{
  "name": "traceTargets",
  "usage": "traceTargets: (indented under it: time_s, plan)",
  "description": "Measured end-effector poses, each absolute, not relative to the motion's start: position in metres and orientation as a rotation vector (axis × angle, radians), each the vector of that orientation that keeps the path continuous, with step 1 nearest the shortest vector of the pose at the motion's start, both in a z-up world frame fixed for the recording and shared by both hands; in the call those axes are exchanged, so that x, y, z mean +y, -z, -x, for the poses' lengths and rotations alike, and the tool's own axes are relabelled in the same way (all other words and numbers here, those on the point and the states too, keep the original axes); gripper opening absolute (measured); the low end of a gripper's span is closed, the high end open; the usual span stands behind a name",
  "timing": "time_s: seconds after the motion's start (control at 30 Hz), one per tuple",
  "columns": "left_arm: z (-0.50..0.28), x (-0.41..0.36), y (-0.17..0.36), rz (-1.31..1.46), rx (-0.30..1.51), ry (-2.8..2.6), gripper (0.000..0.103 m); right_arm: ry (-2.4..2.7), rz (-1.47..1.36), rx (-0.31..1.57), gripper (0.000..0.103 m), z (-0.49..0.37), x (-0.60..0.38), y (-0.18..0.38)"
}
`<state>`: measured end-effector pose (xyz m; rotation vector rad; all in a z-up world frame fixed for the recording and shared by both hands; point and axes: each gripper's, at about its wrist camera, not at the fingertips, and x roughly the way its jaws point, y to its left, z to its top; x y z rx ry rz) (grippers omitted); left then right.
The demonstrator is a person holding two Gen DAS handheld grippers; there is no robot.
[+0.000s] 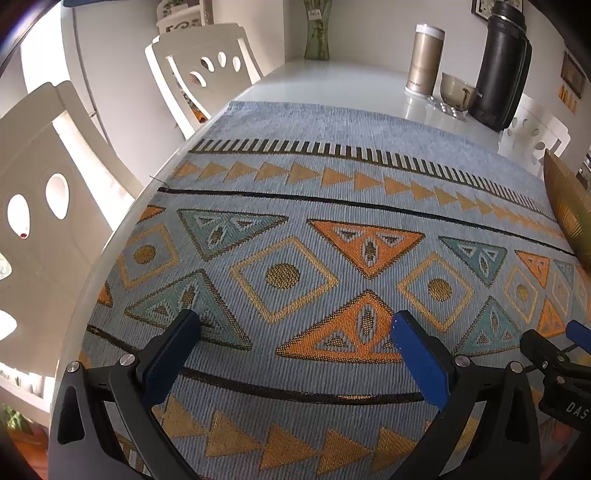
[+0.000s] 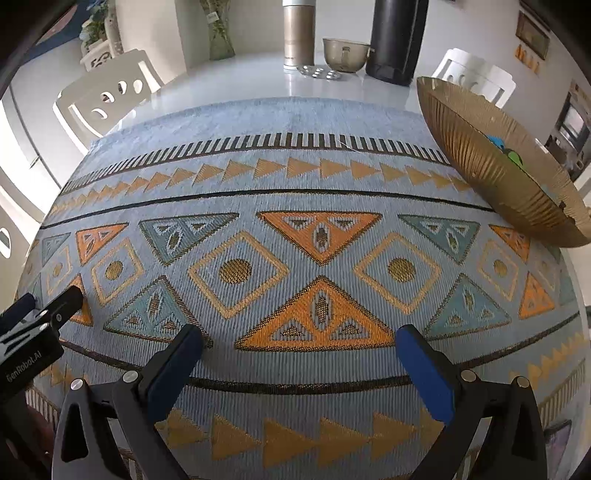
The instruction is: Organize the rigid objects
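Observation:
My left gripper (image 1: 293, 325) is open and empty above the patterned blue mat (image 1: 295, 229). My right gripper (image 2: 299, 338) is open and empty above the same mat (image 2: 258, 184). A gold ribbed bowl (image 2: 491, 162) stands at the mat's right edge, with small green and blue items (image 2: 511, 155) partly showing inside. The bowl's edge shows in the left wrist view (image 1: 569, 206). The right gripper shows at the right of the left wrist view (image 1: 554, 354); the left gripper shows at the left of the right wrist view (image 2: 40, 317).
At the far end of the white table (image 1: 332, 85) stand a tan canister (image 1: 424, 59), a small metal cup (image 1: 456, 90), a black flask (image 1: 502, 66) and a green vase (image 1: 317, 33). White chairs (image 1: 207, 70) stand along the left side.

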<state>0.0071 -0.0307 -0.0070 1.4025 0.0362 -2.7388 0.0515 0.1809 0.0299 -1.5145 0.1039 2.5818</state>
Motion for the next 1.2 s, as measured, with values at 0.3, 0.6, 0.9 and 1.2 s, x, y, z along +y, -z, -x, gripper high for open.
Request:
traceTargets:
  time_s: [0.3, 0.6, 0.9, 1.2]
  plan:
    - [-0.007, -0.032, 0.007, -1.401, 0.038, 2.74, 0.103, -2.597, 1.485, 0.102, 0.103, -0.054, 0.18, -0.029]
    - [-0.007, -0.033, 0.008, -1.411, 0.034, 2.743, 0.103, -2.616, 1.492, 0.09, 0.103, -0.055, 0.181, -0.029]
    - [0.002, -0.033, 0.007, -1.543, 0.073, 2.636, 0.103, -2.544, 1.624, 0.106, 0.103, -0.043, 0.183, -0.03]
    - [0.007, -0.033, 0.006, -1.615, 0.071, 2.591, 0.103, -2.48, 1.721, 0.118, 0.103, -0.032, 0.185, -0.032]
